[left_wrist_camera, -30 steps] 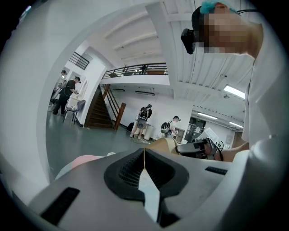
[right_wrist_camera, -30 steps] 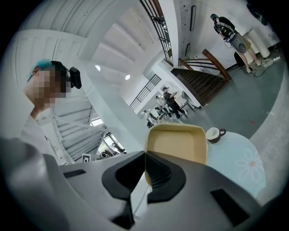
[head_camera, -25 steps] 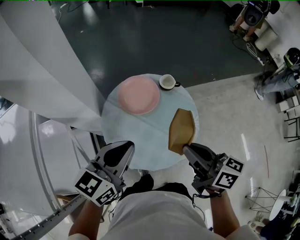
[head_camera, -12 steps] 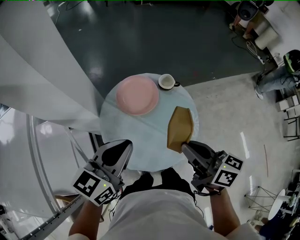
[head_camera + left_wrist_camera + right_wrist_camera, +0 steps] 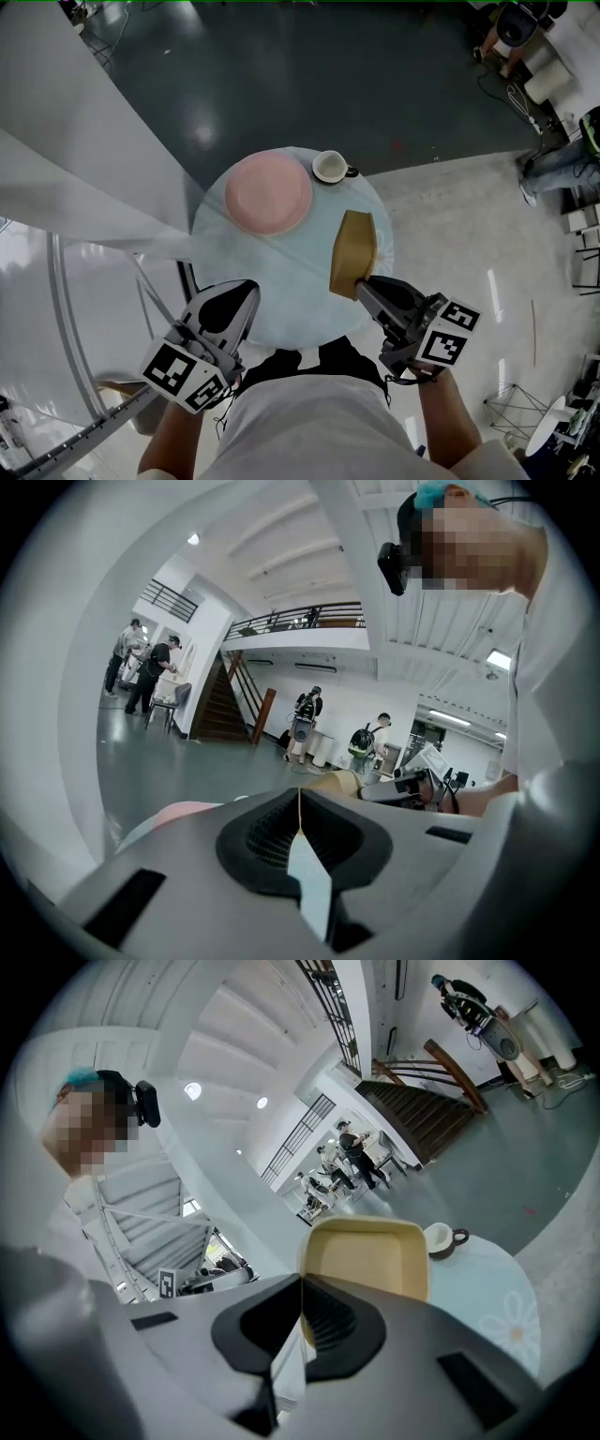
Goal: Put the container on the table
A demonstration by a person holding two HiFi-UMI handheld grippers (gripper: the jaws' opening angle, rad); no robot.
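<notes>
A tan rectangular container (image 5: 352, 251) hangs over the right side of the round pale-blue table (image 5: 272, 281), tilted on edge. My right gripper (image 5: 361, 284) is shut on its near rim. The right gripper view looks into the container's (image 5: 370, 1260) open inside, with the jaws pinching its wall at the right gripper (image 5: 302, 1283). Off the table's near left edge, my left gripper (image 5: 246, 292) is shut with nothing in it. In the left gripper view the left gripper's (image 5: 300, 794) pads meet in a thin line, and the container (image 5: 339, 782) shows beyond them.
A pink plate (image 5: 268, 193) lies on the far left of the table, and a white cup with a dark handle (image 5: 331, 167) stands at its far edge. A white curved structure (image 5: 66, 169) stands close on the left. Grey floor lies beyond.
My right gripper has carried the container slightly left and farther over the table. The left gripper has drifted a little left.
</notes>
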